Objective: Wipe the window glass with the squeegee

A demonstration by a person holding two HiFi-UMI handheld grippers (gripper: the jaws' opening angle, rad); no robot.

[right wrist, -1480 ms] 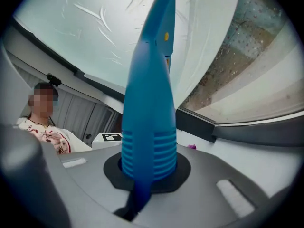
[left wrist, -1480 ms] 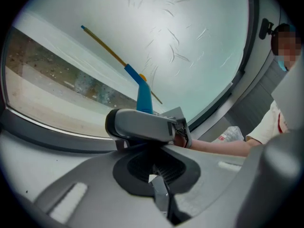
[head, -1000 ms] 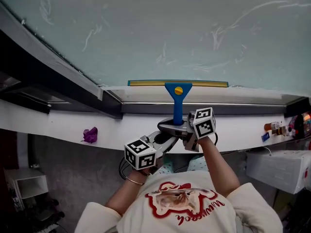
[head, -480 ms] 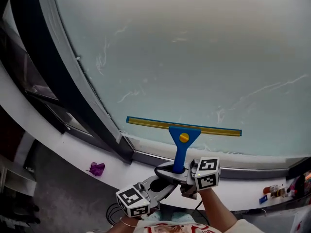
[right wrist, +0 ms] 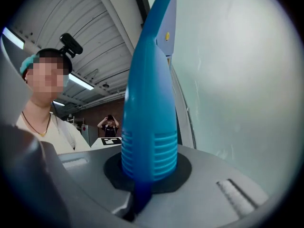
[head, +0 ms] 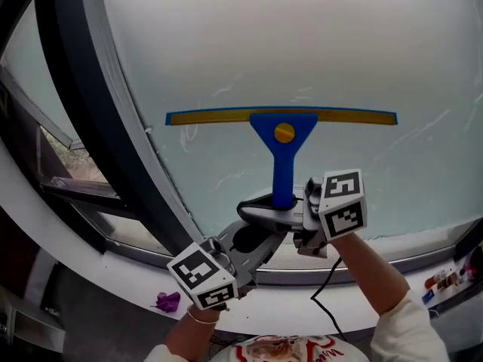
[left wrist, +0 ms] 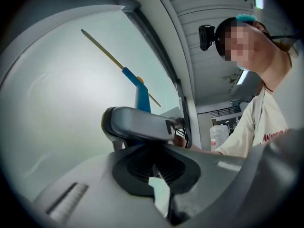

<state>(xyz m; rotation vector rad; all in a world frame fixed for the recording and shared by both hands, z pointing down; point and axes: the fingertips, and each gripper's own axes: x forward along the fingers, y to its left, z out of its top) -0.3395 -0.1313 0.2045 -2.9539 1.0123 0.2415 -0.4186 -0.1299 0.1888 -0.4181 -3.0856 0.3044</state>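
The squeegee (head: pixel 283 157) stands upright against the window glass (head: pixel 302 44), out in the far middle of the pane. Its long blade (head: pixel 281 116) lies level across the glass and its blue handle points back toward the person. The right gripper (head: pixel 284 204) is clamped tight on the lower part of that handle, which fills the space between its jaws. The left gripper (head: pixel 255 237) sits just beside it, near and to the left, with its jaws pressed together and nothing seen between them. Whether it touches the right one I cannot tell.

This looks like a wiping stroke in hand, with the blade set high on the pane. Thin white streaks (head: pixel 423 130) show to the right of the blade, and more show below it. So the next move probably calls for even pressure along the whole blade edge. It would then be a straight pull down toward the near sill, with the blade kept level and clear of the dark frame (head: pixel 98 127) on the left
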